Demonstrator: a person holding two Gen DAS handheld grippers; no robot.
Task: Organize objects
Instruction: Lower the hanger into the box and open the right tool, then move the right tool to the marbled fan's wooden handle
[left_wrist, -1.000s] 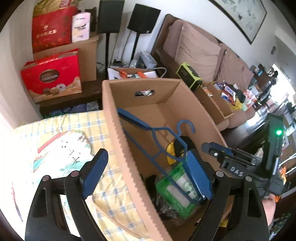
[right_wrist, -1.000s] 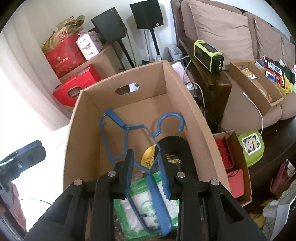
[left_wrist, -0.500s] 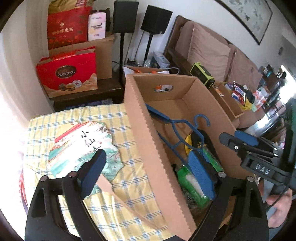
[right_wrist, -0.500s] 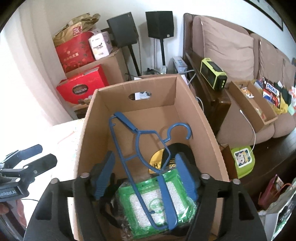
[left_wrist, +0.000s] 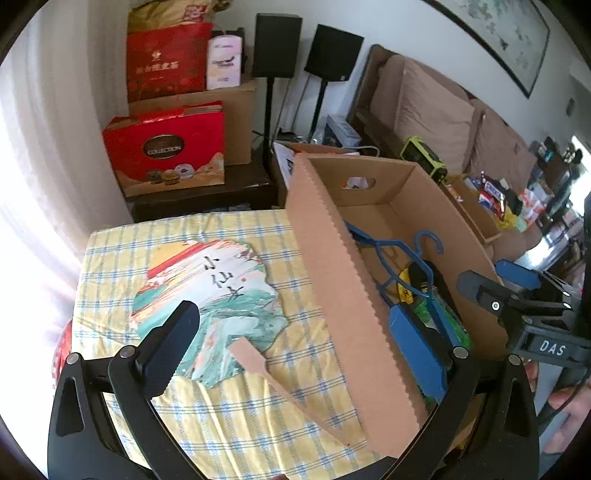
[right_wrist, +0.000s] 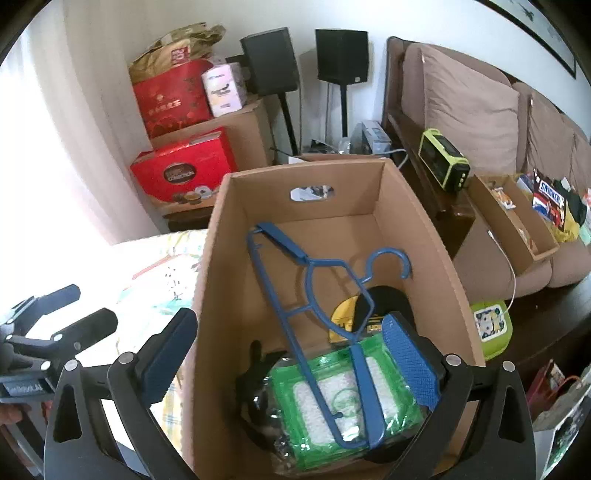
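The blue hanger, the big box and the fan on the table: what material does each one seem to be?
Blue hanger: probably moulded plastic, with thin uniform ribs and a slight sheen. Big box: corrugated cardboard, matte brown, its wavy cut edge visible. Fan: likely printed paper or thin fabric, flat and matte, on a pale handle that looks like wood.

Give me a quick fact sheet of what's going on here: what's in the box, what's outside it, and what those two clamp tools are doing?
box: open cardboard box on a checked yellow cloth
in box: blue hanger lying across a green packet, with a yellow and black item behind
outside box: painted paper fan flat on the cloth
left gripper: open, empty, straddling the box's wall
right gripper: open, empty, straddling the same wall
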